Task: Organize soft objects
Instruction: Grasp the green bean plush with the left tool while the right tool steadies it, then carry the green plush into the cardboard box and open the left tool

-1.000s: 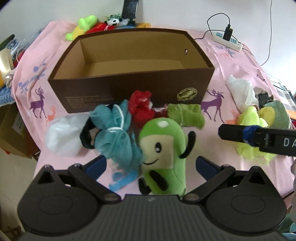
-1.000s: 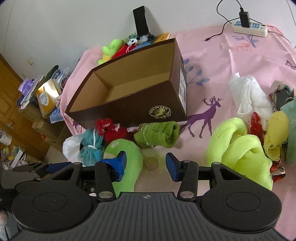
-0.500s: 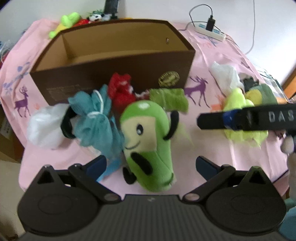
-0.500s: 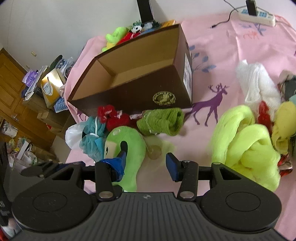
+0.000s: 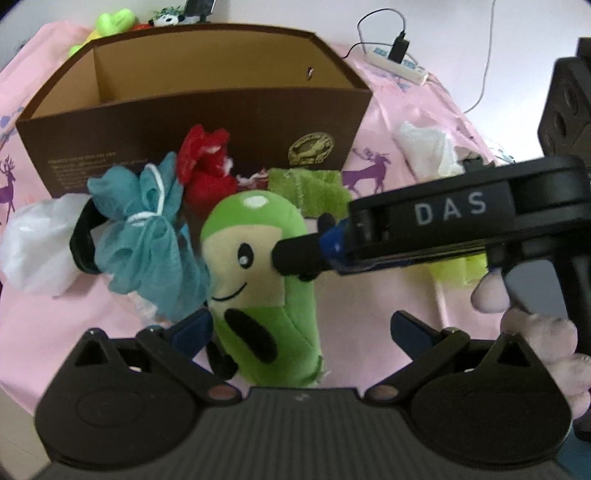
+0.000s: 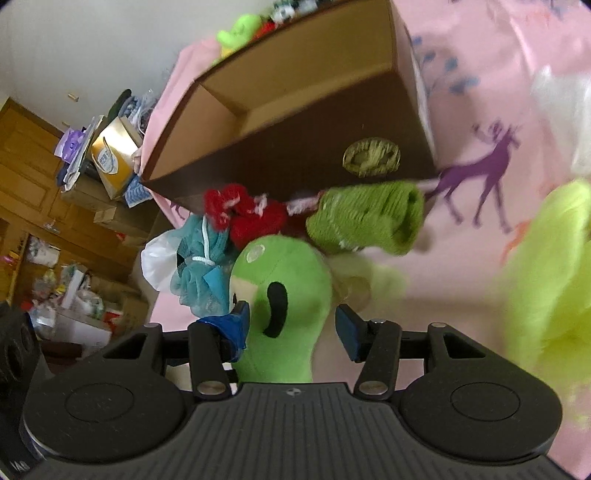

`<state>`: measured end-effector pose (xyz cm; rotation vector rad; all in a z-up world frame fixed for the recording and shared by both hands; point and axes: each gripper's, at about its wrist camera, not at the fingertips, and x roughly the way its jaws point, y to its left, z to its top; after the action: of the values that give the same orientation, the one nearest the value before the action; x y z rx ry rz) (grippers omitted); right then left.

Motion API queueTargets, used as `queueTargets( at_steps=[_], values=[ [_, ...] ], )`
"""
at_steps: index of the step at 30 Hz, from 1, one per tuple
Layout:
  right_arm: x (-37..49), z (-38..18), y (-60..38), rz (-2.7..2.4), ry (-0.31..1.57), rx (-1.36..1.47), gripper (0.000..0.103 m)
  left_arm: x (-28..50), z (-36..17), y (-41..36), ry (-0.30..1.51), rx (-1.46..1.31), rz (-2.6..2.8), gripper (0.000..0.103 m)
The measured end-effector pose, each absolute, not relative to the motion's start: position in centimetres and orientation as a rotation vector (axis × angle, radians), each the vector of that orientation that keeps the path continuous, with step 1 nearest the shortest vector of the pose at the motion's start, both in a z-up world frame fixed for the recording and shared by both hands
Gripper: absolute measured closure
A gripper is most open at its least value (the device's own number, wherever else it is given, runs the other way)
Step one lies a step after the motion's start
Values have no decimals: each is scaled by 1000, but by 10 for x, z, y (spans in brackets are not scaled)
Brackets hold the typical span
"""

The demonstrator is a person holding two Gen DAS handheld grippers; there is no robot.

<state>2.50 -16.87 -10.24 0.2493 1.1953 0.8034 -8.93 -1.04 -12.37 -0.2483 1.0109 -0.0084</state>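
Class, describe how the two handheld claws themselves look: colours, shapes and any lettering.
Both are matte black plastic. The left claw has a ribbed body, two round discs and angular linkages ending in blue finger pads. The right claw is built alike, with blue pads and silver pivot pins; its side carries white letters "DAS". A bare hand grips its black handle.

Green plush toy (image 5: 258, 280) between open left tongs (image 5: 301, 328), right tongs (image 5: 295, 258) touching.

Looks like someone's home from where I'm driving, probably a bedroom: pink deer-print sheet (image 5: 413, 122), power strip (image 5: 397, 62) at 1 o'clock, wooden cabinets (image 6: 26, 177) and piled boxes (image 6: 110, 155) at 9 o'clock, soft toys (image 5: 114, 20) up at 11.
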Motion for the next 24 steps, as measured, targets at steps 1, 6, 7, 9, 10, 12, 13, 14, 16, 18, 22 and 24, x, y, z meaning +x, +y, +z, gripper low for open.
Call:
queueTargets(
  at_steps=[1, 6, 7, 9, 10, 12, 13, 14, 16, 18, 22, 24],
  values=[
    [26, -105, -168, 815, 1208, 263, 65, -89, -126, -8, 1017, -250, -2, 2],
    [31, -120, -173, 858, 1288, 394, 64, -88, -134, -5, 1034, -255, 8, 16],
    [31, -122, -175, 876, 1308, 412, 67, -89, -135, -4, 1033, -252, 7, 19],
    [29, -120, -179, 901, 1304, 403, 69, -92, -133, -6, 1028, -243, -6, 35],
    [27, -116, -182, 909, 1291, 388, 70, -93, -132, -7, 1033, -244, -19, 47],
    [22, -107, -187, 916, 1269, 337, 71, -97, -130, -10, 1036, -243, -50, 47],
    [20, -105, -190, 922, 1266, 327, 71, -99, -128, -12, 1035, -236, -62, 47],
    [17, -102, -195, 925, 1261, 321, 72, -102, -126, -16, 1030, -222, -77, 47],
    [14, -95, -204, 925, 1248, 314, 72, -104, -120, -25, 1011, -188, -106, 48],
    [15, -86, -220, 920, 1230, 333, 72, -105, -113, -34, 977, -144, -132, 48],
    [16, -71, -244, 904, 1162, 362, 72, -105, -97, -56, 909, -63, -172, 48],
    [14, -61, -251, 895, 1114, 364, 72, -103, -88, -61, 881, -52, -186, 48]
  ],
)
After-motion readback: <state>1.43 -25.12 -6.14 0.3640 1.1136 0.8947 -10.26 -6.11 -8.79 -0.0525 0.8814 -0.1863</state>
